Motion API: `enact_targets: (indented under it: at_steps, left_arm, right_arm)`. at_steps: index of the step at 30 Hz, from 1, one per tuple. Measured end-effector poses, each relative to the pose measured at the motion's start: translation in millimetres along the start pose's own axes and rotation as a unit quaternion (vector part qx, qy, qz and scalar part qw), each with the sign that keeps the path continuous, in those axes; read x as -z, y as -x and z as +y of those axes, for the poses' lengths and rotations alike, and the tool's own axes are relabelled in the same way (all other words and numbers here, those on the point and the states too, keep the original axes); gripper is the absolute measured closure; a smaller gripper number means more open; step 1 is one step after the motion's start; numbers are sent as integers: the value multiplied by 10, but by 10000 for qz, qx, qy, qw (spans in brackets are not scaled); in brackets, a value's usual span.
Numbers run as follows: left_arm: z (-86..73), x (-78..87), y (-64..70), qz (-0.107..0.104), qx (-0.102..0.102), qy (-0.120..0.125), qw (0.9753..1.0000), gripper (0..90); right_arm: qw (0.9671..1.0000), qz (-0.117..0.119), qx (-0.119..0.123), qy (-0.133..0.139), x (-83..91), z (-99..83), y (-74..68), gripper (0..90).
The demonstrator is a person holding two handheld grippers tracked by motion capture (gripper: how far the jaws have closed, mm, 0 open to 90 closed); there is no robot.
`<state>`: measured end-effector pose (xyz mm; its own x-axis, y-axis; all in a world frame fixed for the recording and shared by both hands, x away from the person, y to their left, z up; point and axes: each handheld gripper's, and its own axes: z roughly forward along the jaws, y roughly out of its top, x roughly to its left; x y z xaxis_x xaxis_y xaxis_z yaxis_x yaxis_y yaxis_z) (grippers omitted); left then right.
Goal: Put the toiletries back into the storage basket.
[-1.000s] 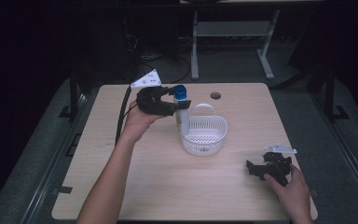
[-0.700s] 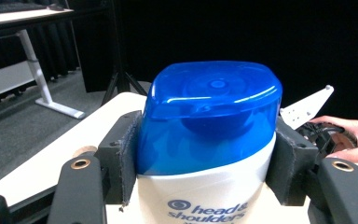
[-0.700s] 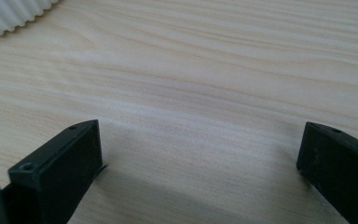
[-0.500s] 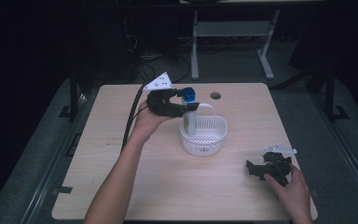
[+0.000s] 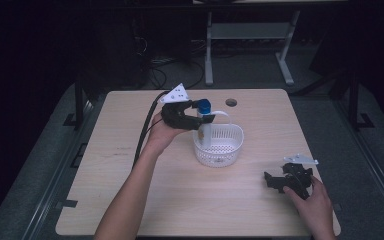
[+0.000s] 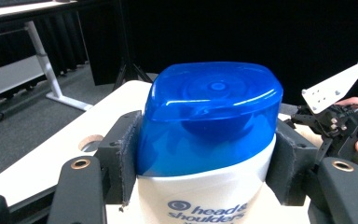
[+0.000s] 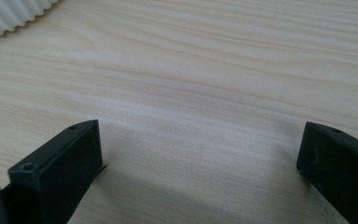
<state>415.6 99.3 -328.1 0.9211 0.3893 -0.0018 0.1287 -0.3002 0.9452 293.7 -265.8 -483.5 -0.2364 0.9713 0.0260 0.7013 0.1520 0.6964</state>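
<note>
Fingers: left gripper [image 5: 202, 118] clamps 1 shampoo bottle [image 6: 209, 140] above 1 white basket [image 5: 219, 145] | right gripper [image 5: 280, 180] spread, resting on desk [image 5: 130, 150]

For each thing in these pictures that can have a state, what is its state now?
Shampoo bottle: upright, blue cap closed, held over the basket's near-left rim.
Left claw: shut on the shampoo bottle, just below its cap.
Right claw: open, empty, low over bare table.
White basket: upright on the table; contents hard to tell.
Table: bare wood around the basket.
</note>
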Motion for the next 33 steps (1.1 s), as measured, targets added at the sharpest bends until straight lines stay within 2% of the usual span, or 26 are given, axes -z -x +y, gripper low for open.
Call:
enact_targets:
  at_steps: [14, 24, 33]
  left_arm:
    - [-195, -74, -8, 24, 51, -100, 9999, 365]
    - [-373, -139, -8, 49, 128, -261, 9996, 365]
    - [-478, -185, 21, 73, 103, -404, 9991, 365]
  right_arm:
    - [10000, 2, 5, 2, -1, 0, 1, 0]
    - [10000, 2, 5, 1, -1, 0, 1, 0]
    - [10000, 3, 3, 1, -1, 0, 0, 0]
